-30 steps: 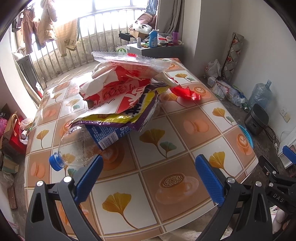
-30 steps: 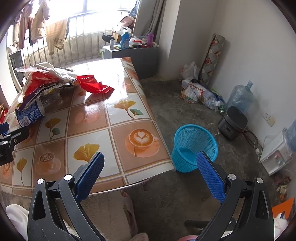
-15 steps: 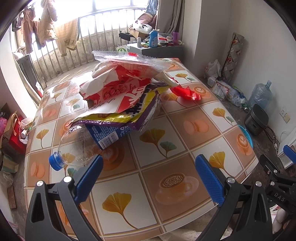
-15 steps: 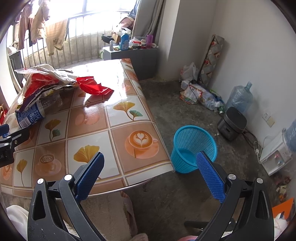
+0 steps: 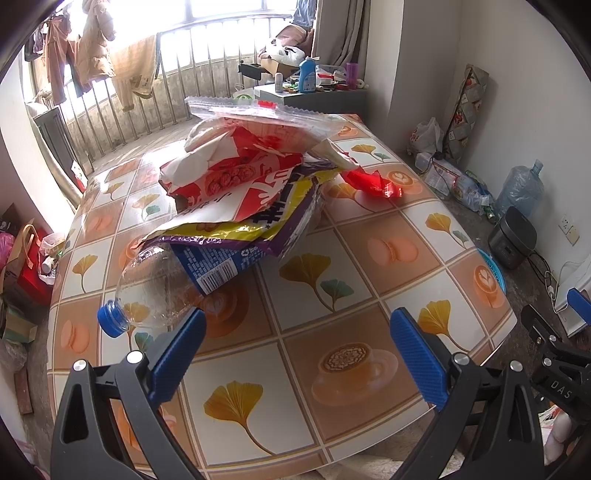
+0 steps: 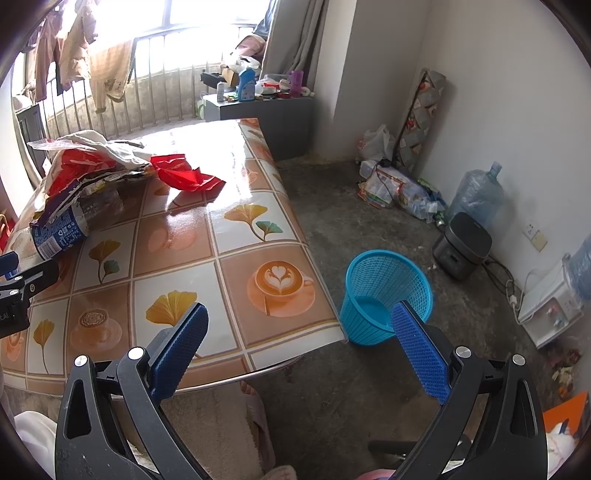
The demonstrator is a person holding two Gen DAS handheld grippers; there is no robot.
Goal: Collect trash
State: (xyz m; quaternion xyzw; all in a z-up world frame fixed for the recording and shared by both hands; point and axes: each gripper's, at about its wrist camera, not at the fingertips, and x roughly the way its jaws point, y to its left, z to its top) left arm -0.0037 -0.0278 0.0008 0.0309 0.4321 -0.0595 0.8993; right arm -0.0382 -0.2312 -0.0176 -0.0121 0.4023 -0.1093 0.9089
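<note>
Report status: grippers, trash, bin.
Left gripper open, empty, low over the table. Right gripper open, empty, at the table's edge. Trash pile untouched; bottle nearest. Bin on the floor, path clear.

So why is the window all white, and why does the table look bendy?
In both views sunlight overexposes the window, washing it white. In the right wrist view it also throws white glare on the table near the red wrapper. The fisheye lenses curve the straight table edges and darken the picture corners.
</note>
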